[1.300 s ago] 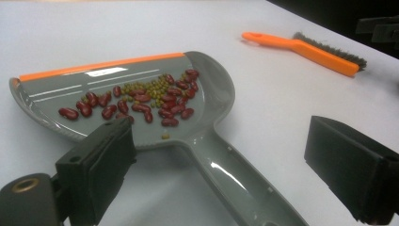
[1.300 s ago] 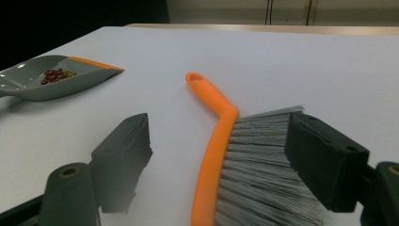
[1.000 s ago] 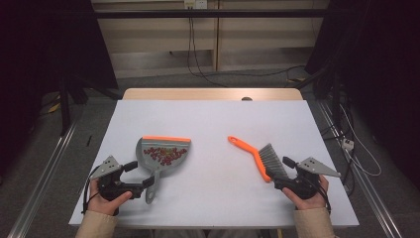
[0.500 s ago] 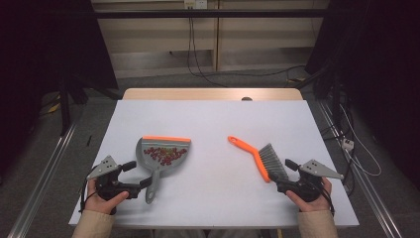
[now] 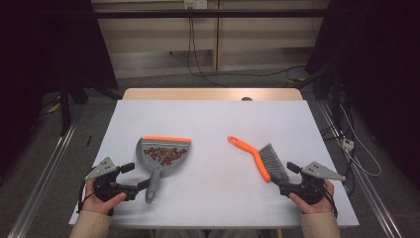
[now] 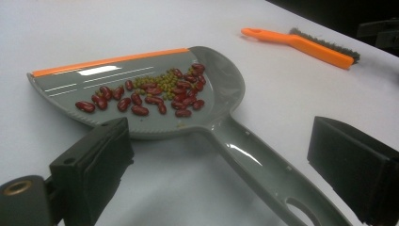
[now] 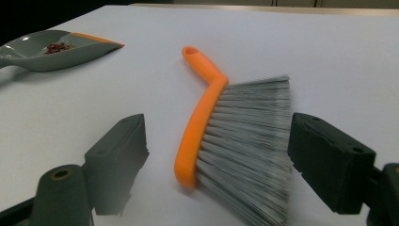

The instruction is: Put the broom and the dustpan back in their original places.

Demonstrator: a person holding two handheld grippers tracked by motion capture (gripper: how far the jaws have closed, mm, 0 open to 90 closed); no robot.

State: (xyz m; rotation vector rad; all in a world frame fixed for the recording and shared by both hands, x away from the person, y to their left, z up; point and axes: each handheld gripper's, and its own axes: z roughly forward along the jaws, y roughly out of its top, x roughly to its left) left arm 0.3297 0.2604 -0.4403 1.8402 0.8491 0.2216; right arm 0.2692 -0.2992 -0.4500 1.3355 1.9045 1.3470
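A grey dustpan (image 5: pixel 171 159) with an orange lip lies left of centre on the white table (image 5: pixel 213 124). It holds several red beans (image 6: pixel 141 100) and small green ones (image 6: pixel 162 85). Its handle (image 6: pixel 263 169) runs between the jaws of my left gripper (image 5: pixel 136 176), which stands open without touching it. To the right lies an orange-handled brush (image 5: pixel 258 159) with grey bristles (image 7: pixel 249 141). My right gripper (image 5: pixel 287 177) is open, and the brush's near end sits in the gap between its jaws, untouched. In the gripper views, the left gripper (image 6: pixel 221 141) and the right gripper (image 7: pixel 221 141) each show wide jaws.
The table's far edge meets a wooden strip (image 5: pixel 213 94). Cables (image 5: pixel 346 144) trail on the floor at the right, and metal rails (image 5: pixel 44 173) run along the left side. Both hands rest near the table's front edge.
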